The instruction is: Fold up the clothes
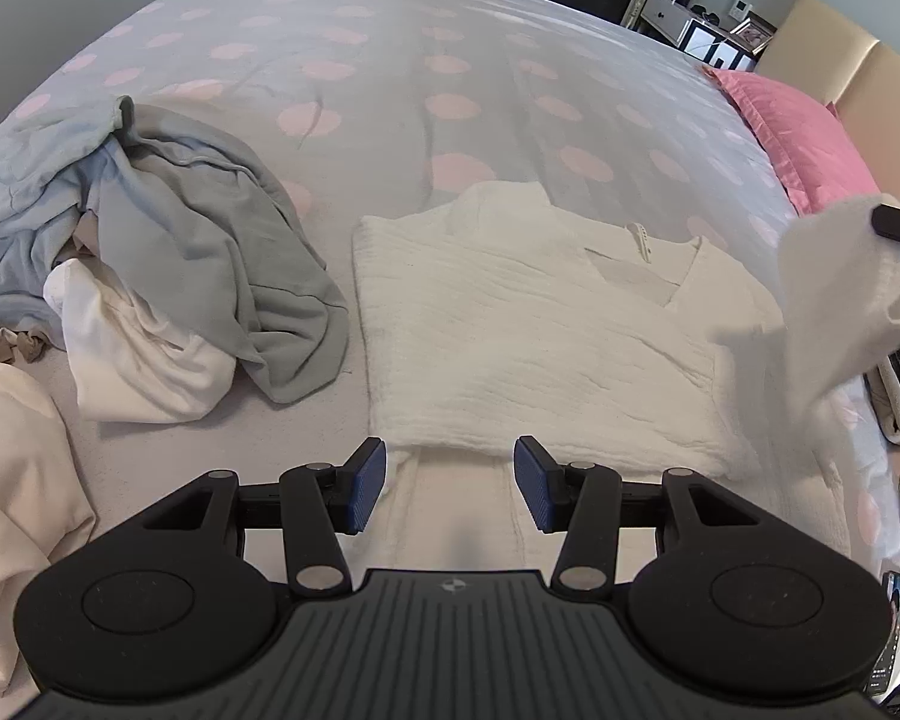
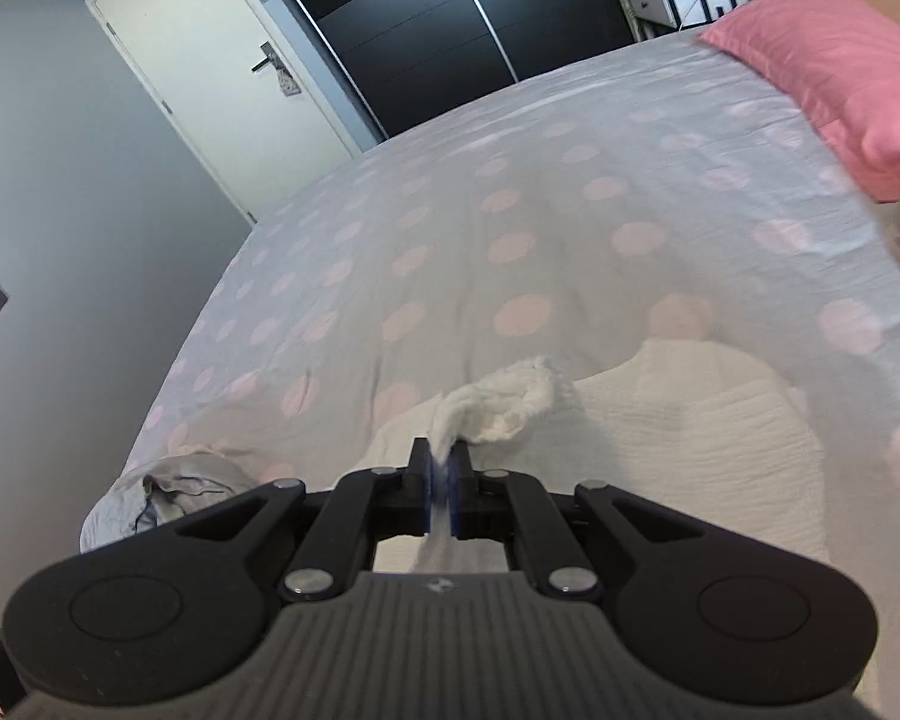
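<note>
The white top (image 1: 534, 324) lies flat on the bed (image 1: 390, 60), just ahead of the left tool (image 1: 450, 483), whose fingers are spread wide and hold nothing, hovering over the lower hem. Off to that tool's right, the right tool (image 2: 444, 480) is pressed together on a bunched bit of the top's sleeve (image 2: 504, 405), lifting it clear of the bed so the cloth hangs in a loose drape down to the body of the garment. The grip looks thin: only a small tuft sits between the pads, so a quick swing across could pull it free and drop the sleeve in a crumpled heap. With the left tool not pinning anything, dragging the sleeve could also tug the whole top sideways and spoil the side already folded under, on the far side from the right tool. To the left of the left tool, a pile of grey and white clothes (image 1: 168, 276) lies near the top's edge, and a wide sweep might catch it.
</note>
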`<state>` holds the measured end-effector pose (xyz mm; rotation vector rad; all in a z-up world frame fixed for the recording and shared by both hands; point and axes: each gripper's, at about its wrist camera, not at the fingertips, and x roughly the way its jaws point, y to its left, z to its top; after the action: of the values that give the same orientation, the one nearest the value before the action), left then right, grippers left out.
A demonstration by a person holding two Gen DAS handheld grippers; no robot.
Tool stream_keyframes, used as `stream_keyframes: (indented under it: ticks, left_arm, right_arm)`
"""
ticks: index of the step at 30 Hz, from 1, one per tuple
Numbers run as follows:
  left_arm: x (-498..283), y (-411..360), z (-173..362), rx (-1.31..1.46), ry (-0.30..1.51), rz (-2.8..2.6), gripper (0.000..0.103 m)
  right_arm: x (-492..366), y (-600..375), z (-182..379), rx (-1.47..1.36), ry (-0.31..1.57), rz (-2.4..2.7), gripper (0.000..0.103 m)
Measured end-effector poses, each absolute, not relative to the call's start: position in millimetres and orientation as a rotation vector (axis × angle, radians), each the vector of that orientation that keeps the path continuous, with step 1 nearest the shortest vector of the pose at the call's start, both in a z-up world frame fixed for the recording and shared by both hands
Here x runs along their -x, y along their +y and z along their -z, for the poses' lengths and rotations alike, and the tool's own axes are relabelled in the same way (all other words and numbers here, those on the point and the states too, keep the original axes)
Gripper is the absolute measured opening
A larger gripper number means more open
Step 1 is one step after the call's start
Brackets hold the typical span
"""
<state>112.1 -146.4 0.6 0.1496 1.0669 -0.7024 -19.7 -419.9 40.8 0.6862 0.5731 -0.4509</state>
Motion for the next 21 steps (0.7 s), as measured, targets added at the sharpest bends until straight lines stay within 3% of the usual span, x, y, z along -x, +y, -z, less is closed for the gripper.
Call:
stream_keyframes:
  ticks: [4, 9, 21]
  left_arm:
    - [-115.1, -146.6, -0.8, -0.145, 1.071, 0.704, 0.045]
    - [-116.2, -152.8, 0.9, -0.156, 1.069, 0.71, 0.047]
    - [-112.9, -177.1, 11.4, -0.208, 1.067, 0.712, 0.048]
  right_arm:
    - [-6.9, -408.2, -27.5, -0.692, 0.61, 0.416, 0.006]
    - [-19.2, -408.5, -15.1, -0.711, 0.664, 0.403, 0.025]
    - [32.2, -470.2, 0.6, -0.747, 0.678, 0.582, 0.025]
